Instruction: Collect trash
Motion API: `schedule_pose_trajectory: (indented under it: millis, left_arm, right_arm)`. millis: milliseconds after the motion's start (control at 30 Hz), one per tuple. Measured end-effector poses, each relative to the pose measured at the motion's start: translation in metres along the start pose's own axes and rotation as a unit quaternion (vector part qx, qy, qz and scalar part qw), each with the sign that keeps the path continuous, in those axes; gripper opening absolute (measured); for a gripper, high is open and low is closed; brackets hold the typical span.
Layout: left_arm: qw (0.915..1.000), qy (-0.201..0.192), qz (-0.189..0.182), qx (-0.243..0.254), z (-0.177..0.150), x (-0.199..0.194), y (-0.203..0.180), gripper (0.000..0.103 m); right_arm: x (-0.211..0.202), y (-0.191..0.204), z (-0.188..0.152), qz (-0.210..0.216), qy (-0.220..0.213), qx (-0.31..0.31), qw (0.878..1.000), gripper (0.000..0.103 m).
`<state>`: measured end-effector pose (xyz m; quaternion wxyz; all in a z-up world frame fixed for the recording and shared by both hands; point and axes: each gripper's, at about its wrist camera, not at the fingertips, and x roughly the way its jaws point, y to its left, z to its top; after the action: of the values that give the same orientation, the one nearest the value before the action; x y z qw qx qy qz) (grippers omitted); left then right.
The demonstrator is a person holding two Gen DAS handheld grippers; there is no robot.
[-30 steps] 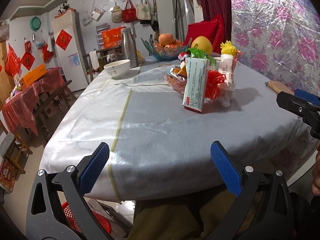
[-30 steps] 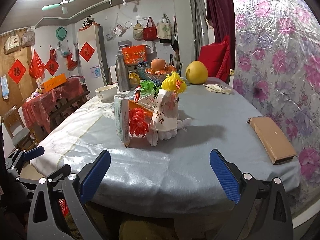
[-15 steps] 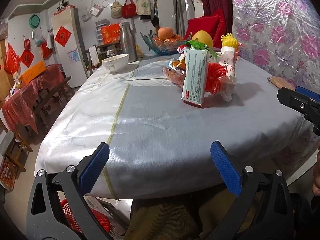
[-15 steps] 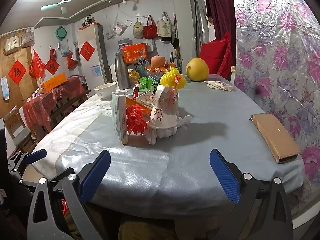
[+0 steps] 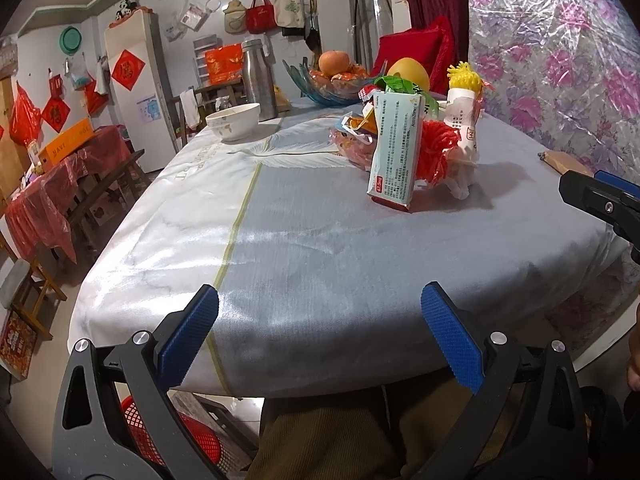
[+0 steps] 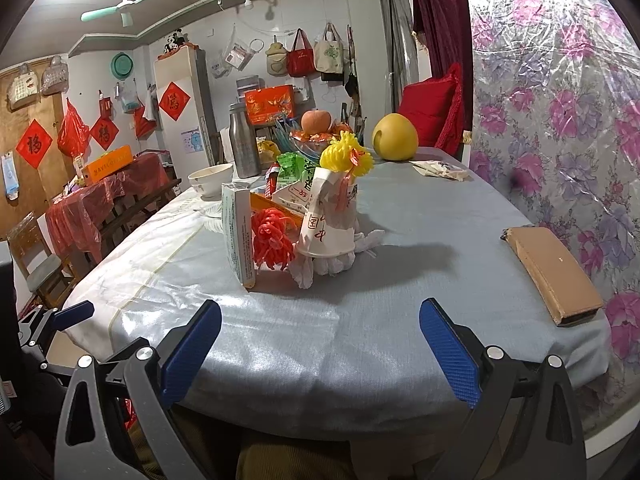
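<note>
Both wrist views low at table [image 5: 304, 240] near edge, facing across; share trash pile [image 6: 288, 224], seemingly mid-table.

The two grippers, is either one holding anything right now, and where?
Nothing is held. The left gripper and right gripper are both open and empty, short of the trash pile.

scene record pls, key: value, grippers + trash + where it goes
left gripper: open, empty, at near table edge
right gripper: open, empty, at near table edge
trash pile: mid-table; upright medicine box, red net, inverted paper cup, wrappers
bin: red basket on floor under table
table: grey cloth
progress: nothing picked yet
</note>
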<state>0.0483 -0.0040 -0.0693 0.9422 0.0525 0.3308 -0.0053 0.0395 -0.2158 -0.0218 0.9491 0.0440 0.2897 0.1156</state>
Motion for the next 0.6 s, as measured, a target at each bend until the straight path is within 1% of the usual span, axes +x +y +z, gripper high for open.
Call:
schedule_pose_trajectory:
  millis: [600]
  left_arm:
    - [1.0,0.001,0.001,-0.001,-0.0002,0.0013,0.0018,0.097]
  right_arm:
    - [0.0013,0.0014,-0.0001,0.001,0.001,0.0,1.0,0.097]
